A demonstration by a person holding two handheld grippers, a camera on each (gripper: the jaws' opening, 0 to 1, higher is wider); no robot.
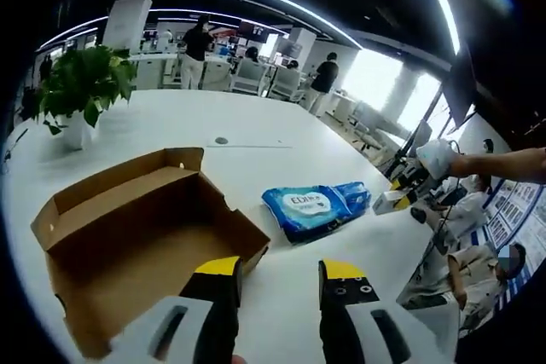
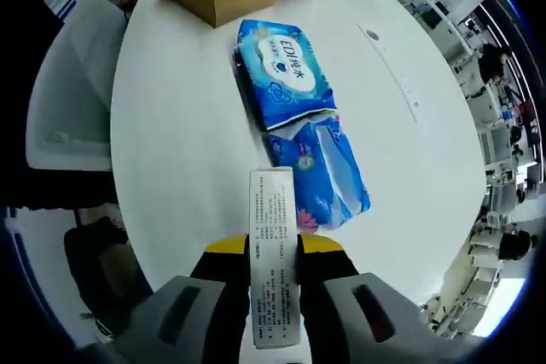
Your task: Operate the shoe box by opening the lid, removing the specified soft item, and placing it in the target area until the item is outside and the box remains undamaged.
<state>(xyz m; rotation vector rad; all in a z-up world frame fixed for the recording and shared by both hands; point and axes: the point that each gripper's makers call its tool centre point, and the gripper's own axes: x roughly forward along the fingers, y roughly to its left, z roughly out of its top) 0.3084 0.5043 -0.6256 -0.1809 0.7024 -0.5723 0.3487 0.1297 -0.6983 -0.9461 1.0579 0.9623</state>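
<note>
— Where's the soft pack?
— The tissue pack [image 2: 286,74] lies on the worktop [image 2: 179,142], outside the shoe box [image 1: 128,236]. Light, squashy; I'd pinch its middle. My right gripper [image 2: 273,253] clamps a small carton [image 2: 273,262]; my left gripper [image 1: 280,283] is spread.

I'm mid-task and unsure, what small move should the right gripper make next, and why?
Probably lower the right gripper and release its small white box on the bare table beside the blue packs. It is out of the open cardboard box but not yet set down.
</note>
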